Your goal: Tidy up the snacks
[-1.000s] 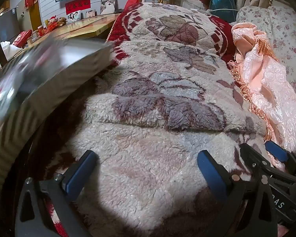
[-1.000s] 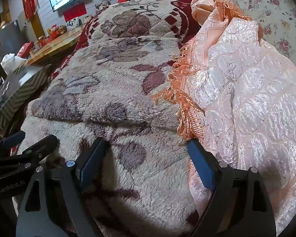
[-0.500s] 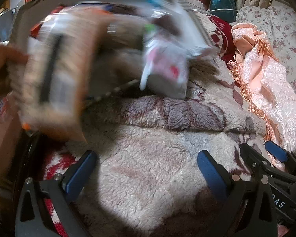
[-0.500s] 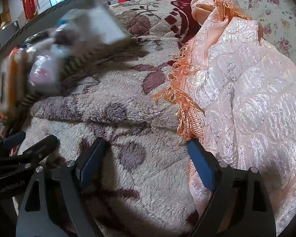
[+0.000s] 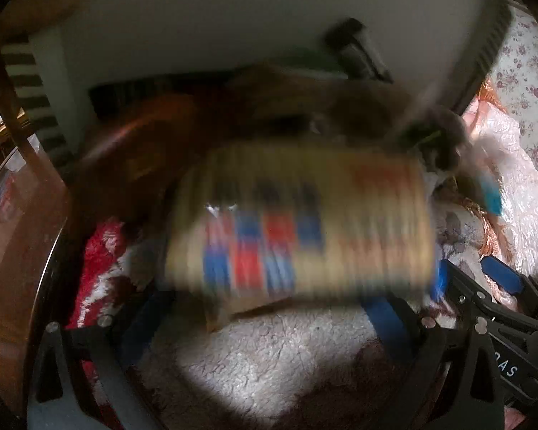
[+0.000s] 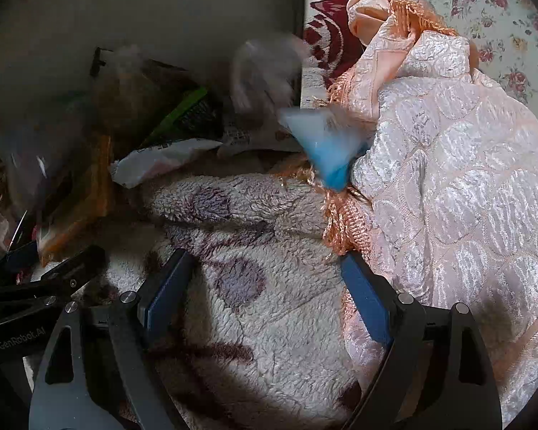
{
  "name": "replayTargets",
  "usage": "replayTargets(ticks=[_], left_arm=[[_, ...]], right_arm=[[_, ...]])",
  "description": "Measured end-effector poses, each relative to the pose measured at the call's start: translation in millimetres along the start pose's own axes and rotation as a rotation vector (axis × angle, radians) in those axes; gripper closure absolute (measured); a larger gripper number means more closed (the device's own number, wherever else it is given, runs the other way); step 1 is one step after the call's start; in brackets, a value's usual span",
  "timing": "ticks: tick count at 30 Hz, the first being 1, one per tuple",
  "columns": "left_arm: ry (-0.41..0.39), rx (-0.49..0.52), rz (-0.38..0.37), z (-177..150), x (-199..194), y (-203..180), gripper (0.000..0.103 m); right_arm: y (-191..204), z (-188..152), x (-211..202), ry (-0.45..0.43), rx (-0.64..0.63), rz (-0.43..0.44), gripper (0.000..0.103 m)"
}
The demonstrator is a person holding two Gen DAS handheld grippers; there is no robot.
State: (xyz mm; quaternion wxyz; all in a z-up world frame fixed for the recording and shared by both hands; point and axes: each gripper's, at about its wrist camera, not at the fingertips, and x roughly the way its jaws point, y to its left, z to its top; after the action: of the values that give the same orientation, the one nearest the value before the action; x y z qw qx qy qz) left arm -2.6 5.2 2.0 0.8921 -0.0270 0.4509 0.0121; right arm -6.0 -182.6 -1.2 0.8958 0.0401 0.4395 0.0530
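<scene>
Nearest to us, the left gripper [image 5: 269, 326] and the right gripper [image 6: 265, 286] both rest low on the plush blanket [image 6: 254, 322], side by side. Each has its jaws spread wide with nothing between them; only blanket pile shows in the gaps.

Just beyond the left gripper's fingers, a tan snack pack with red and blue squares [image 5: 301, 222] is caught mid-motion and heavily blurred. We cannot tell whether it has landed or is in the air. Behind it lies a brown pouch [image 5: 136, 150], also blurred.

From the right wrist view, further snacks lie heaped on the blanket: a white packet [image 6: 161, 159], a green-edged dark packet [image 6: 190, 114], and a small blue-and-white packet [image 6: 326, 139] blurred against the fringe of the peach quilted cover [image 6: 448, 186]. The cover lies to the right of the blanket, touching it.

Farthest back, a pale container with striped sides [image 5: 233, 18] is tipped over the pile, its open side towards us; part of a hand [image 5: 43, 7] appears at its upper left rim.

We judge the step in hand to be the dumping-out of snacks; sorting has not begun. The next move calls for waiting until the items settle, then choosing one clearly separated packet and closing on a flat edge, avoiding the fringe.
</scene>
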Motion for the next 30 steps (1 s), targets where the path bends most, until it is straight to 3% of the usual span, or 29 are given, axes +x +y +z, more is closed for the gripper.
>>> replayTargets(ticks=[30], left_arm=[[-0.001,0.000,0.000,1.3,-2.5,4.7,0.000]], right_arm=[[-0.7,2.6,1.4,0.000,0.004,0.005,0.017]])
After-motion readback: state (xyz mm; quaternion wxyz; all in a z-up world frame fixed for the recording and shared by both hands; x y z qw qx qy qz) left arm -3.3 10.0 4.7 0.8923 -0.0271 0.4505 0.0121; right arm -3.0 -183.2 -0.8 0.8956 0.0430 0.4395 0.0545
